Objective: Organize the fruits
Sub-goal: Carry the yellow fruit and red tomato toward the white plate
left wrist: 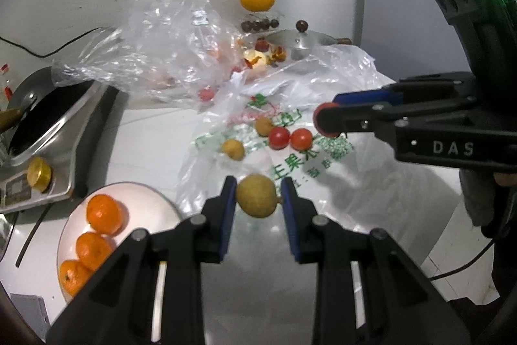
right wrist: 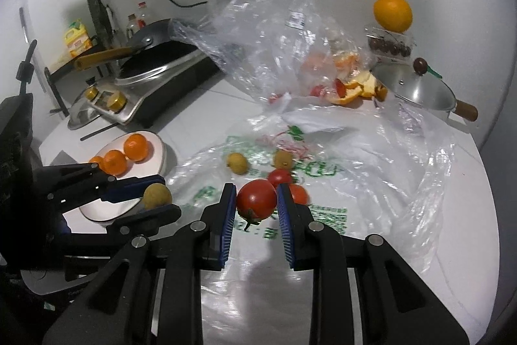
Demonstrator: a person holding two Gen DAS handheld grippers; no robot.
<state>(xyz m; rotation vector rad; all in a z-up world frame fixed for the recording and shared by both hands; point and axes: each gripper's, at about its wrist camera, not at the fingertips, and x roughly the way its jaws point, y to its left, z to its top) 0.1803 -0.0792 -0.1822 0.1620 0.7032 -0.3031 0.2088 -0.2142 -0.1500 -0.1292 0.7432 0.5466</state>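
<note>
Fruits are spread over a printed plastic bag in the middle of both views, and both tools are loaded right now. Left gripper is pinching a tan longan between its blue pads, low centre of the left wrist view. Right gripper is clamped on a cherry tomato, low centre of its own view. Two more tomatoes and two more longans sit loose on the bag just past them.

White plate at lower left holds three mandarins, bunched toward its left side.

My guess is each fruit goes to its own spot, with the plate as the likely drop for one. Tips for doing it clean: keep the squeeze light, tomato skin splits easily. Lower the longan onto the bare part of the plate, not on top of a mandarin, or it'll roll. Let go only once it touches down. Move one tool at a time, since they're near each other.
</note>
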